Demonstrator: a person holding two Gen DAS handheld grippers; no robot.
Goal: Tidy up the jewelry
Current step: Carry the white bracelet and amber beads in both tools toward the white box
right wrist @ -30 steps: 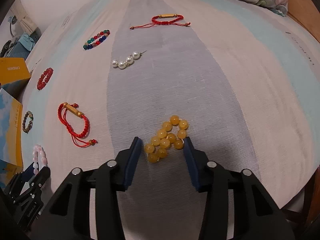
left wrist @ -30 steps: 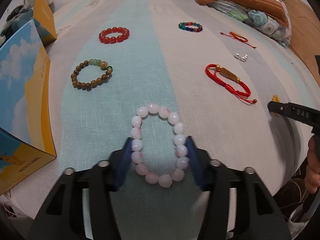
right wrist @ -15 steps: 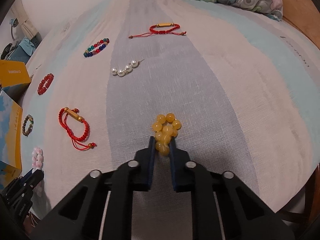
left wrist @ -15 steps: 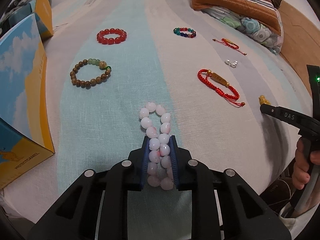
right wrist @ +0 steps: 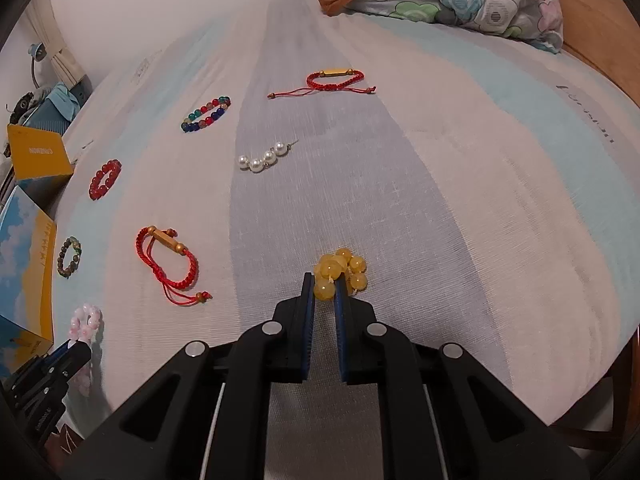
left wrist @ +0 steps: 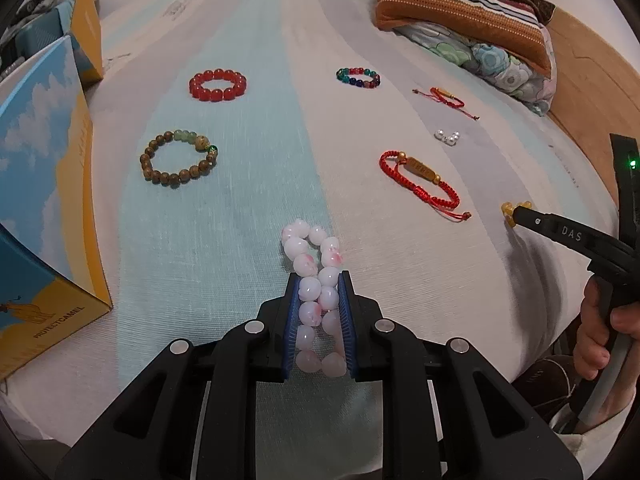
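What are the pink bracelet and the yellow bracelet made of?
The pink bracelet looks like glossy stone or glass beads, milky white with pink blotches. The yellow bracelet looks like translucent amber or resin beads, shiny and honey-coloured. The pictures alone can't tell which for sure.

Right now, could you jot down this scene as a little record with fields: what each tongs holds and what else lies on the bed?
left tongs: shut on the pink bead bracelet, squeezed into a narrow loop
right tongs: shut on the yellow bead bracelet, bunched up
surface: striped bedsheet
loose jewelry: red bead bracelet, brown bead bracelet, multicolor bracelet, pearl strand, two red cord bracelets
left edge: blue and yellow box
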